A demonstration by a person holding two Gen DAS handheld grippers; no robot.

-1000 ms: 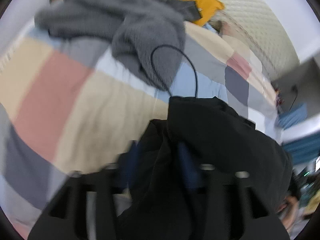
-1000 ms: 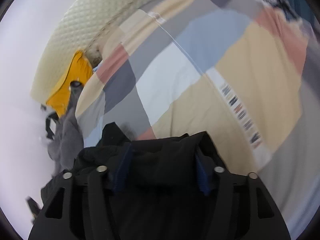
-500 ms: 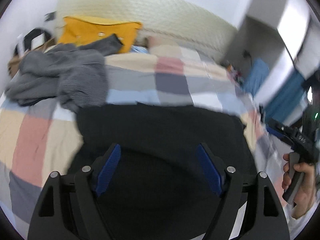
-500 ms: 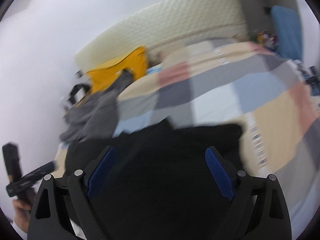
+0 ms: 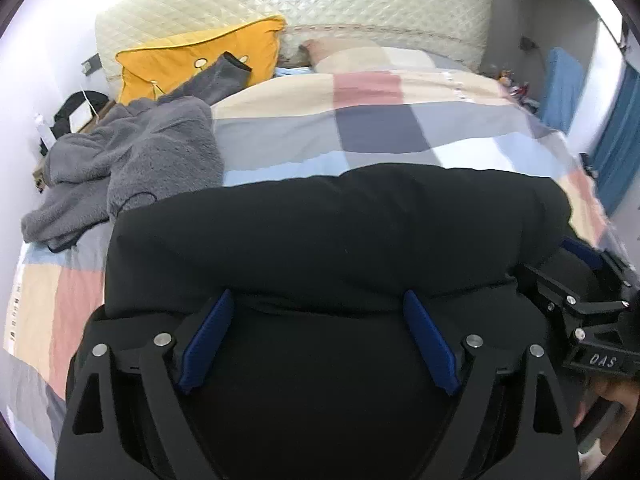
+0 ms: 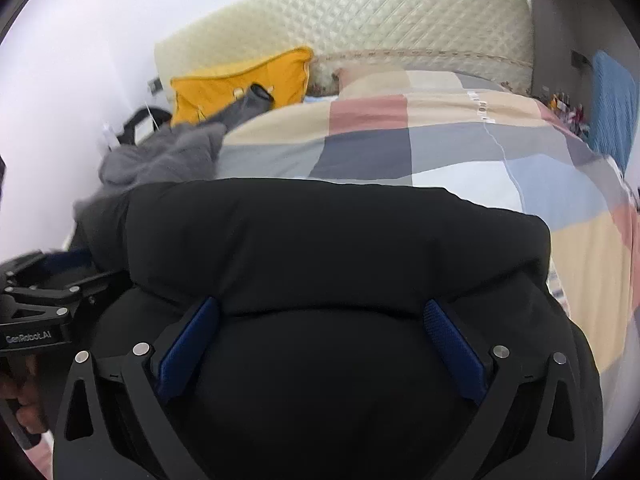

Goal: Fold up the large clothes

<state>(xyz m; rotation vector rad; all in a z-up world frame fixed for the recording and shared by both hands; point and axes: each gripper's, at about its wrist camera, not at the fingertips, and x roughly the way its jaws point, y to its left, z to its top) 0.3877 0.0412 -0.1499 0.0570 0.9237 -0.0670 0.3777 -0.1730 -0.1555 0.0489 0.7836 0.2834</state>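
While both wrist views look down the bed toward its headboard, the black garment [image 5: 340,224] fills the near half of each picture, lying on the checked bedspread [image 5: 380,132] at the near end of the bed. It is a large, matte, deep black piece, thick and slightly puffy, doubled over so that a long rounded fold runs across it from side to side; the upper layer ends in a soft edge just ahead of the gripper fingers, with a flatter black layer beneath it. Its far edge is smooth and bulging, without visible buttons, print or seams. The left gripper [image 5: 316,340] has just been spreading its jaws and now stands wide, its blue pads [image 5: 208,332] apart with the black cloth showing between them but not pinched. The right gripper [image 6: 320,344] has likewise just been opening and stands at its widest, blue pads clear of the fabric that lies under and between them. In the left wrist view the right gripper shows at the right edge, beside the garment's right end, with part of a hand below it. A crumpled grey fleece garment [image 5: 132,168] lies on the bedspread to the left, touching or overlapping the black garment's far left corner. Behind it a yellow cushion [image 5: 200,56] leans against the quilted cream headboard [image 5: 304,4].
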